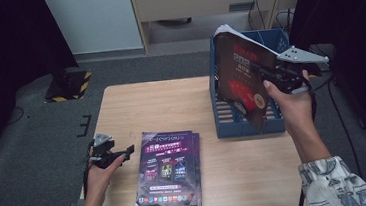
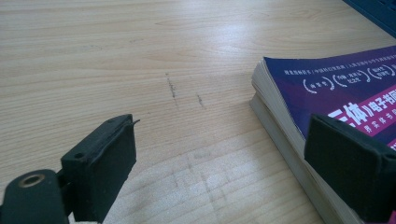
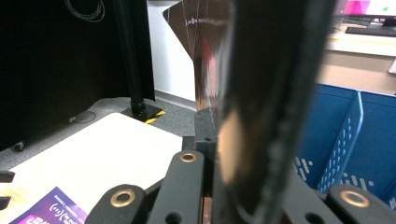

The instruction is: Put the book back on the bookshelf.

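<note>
High view: my right gripper (image 1: 261,71) clamps dark red glossy book (image 1: 239,80) above blue slotted file rack (image 1: 271,40); filing step, next lower into slot. Left gripper (image 1: 125,152) gapes empty beside purple paperback stack (image 1: 169,169).

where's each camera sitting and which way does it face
High view: above the person's side, looking forward and down on the table; both forearms show.
Left gripper view: rides the left gripper, low over the wood; open jaws show.
Right gripper view: rides the right gripper, clamped on the dark book.
Shared: purple books.
</note>
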The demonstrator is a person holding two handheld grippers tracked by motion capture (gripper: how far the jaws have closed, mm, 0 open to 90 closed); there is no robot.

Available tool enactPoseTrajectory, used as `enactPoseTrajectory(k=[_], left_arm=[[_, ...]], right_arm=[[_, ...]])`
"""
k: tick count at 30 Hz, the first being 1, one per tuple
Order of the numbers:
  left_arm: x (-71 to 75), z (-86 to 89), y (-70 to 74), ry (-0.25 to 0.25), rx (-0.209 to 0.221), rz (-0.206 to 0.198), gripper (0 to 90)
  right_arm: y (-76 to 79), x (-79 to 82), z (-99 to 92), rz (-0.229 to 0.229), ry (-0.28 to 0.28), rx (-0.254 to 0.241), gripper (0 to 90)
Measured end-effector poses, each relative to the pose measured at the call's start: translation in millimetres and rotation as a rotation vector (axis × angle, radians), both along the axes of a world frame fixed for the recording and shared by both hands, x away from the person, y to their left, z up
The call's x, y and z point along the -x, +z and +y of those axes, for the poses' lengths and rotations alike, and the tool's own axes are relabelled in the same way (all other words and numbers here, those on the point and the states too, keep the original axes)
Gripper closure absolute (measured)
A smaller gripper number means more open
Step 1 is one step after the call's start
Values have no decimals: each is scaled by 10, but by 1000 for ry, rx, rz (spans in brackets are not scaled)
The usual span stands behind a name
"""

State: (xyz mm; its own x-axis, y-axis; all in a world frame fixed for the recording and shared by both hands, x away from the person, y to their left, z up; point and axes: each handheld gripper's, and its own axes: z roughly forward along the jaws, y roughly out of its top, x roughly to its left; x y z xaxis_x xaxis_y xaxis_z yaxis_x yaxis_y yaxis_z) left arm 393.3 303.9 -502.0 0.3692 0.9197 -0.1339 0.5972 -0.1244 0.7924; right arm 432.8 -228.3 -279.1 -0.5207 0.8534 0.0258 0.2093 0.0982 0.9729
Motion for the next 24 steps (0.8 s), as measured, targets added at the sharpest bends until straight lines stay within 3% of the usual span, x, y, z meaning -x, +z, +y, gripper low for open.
enactPoseTrajectory(k=[16,24], left_arm=[[8,4,20,6,8,-11,91],[4,11,21,6,11,-12,93]], right_arm=[[-125,-313,129,32,-95,-9,870],[-161,-459,191,34,-115,-47,870]])
